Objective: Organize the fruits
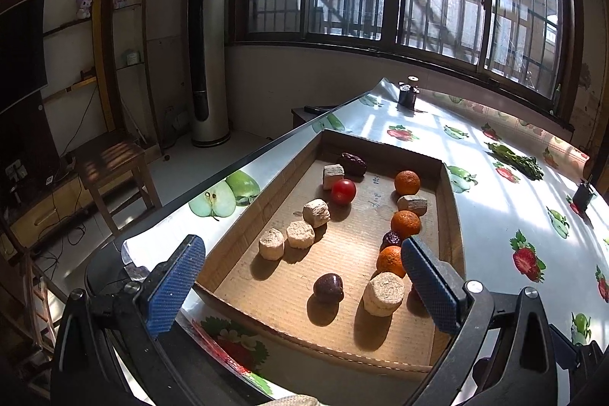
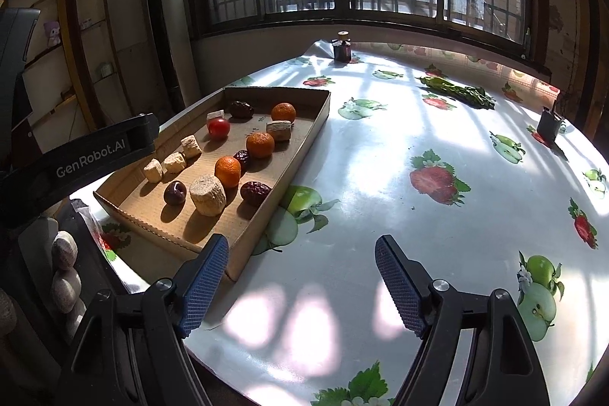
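- Fruits lie loose in a shallow cardboard tray (image 1: 451,215) in the left wrist view: three oranges (image 1: 405,224) in a line toward 1 o'clock, a red tomato (image 1: 343,191) near the tray's middle, dark dates (image 1: 328,287) at the near end and far end.
- Pale cut cylinders (image 1: 383,293) sit among them; three (image 1: 300,234) form a row at 10 o'clock of the nearest date.
- Left gripper (image 1: 300,288) hangs over the tray's near end with its blue pads spread wide and nothing between them; the right pad (image 1: 430,286) hides part of the nearest orange and a date beside it.
- Tray rests on a table (image 1: 506,200) under a fruit-print cloth; a dark jar (image 1: 408,94) stands at 12 o'clock, green leaves (image 1: 517,160) at 2 o'clock.
- Beyond the table's left edge stand a wooden stool (image 1: 114,166) and a tall tower fan (image 1: 205,44).

- Right wrist view: the tray (image 2: 304,139) sits at 10 o'clock, its near corner just beside the left pad (image 2: 203,286).
- Right gripper (image 2: 302,286) is held over bare cloth (image 2: 380,147), fingers wide apart and empty.
- Oranges (image 2: 260,144), tomato (image 2: 218,128) and dates (image 2: 255,192) all lie inside the tray.
- The other gripper's black arm (image 2: 76,158) crosses at 9 o'clock, covering the tray's left rim.
- Jar (image 2: 342,49) at 12 o'clock, leaves (image 2: 456,92) at 1 o'clock, a small dark box (image 2: 550,126) at 2 o'clock.
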`<state>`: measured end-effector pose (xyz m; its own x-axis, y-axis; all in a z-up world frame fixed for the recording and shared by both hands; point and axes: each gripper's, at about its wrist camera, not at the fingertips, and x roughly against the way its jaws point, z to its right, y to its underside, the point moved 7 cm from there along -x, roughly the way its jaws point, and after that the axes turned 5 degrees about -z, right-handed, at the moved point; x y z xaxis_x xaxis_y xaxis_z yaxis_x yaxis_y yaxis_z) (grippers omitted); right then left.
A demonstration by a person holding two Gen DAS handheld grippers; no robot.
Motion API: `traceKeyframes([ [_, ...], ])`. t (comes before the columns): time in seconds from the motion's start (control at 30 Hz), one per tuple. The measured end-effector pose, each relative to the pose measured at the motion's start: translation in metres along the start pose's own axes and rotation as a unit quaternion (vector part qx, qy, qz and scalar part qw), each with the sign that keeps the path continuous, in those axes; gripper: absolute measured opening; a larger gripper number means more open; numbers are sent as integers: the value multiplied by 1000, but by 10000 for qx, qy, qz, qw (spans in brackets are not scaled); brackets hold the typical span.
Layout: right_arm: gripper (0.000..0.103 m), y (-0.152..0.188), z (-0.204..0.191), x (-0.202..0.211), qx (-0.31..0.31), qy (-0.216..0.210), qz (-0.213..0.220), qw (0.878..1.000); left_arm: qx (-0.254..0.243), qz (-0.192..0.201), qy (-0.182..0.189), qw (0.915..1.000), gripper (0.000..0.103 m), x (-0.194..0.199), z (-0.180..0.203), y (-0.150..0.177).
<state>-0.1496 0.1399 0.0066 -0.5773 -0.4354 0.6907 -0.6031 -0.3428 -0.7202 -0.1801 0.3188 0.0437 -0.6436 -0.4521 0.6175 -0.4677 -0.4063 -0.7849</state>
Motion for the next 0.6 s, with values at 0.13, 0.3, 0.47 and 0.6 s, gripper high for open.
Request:
traceKeyframes([
  [0.13,84,-1,-4,-4,60,22,-52,10000,-34,78,5,10000,103,-1,-4,-6],
  [0.3,84,-4,-8,-8,109,77,-63,9999,-174,136,-44,9997,103,-4,-7,-16],
  [0.47,84,-7,-11,-7,101,15,-33,9999,-241,24,-107,9996,103,-4,-5,-17],
  [0.6,86,-11,-13,-3,135,29,41,9999,-231,-111,-58,9997,103,-4,-1,-13],
])
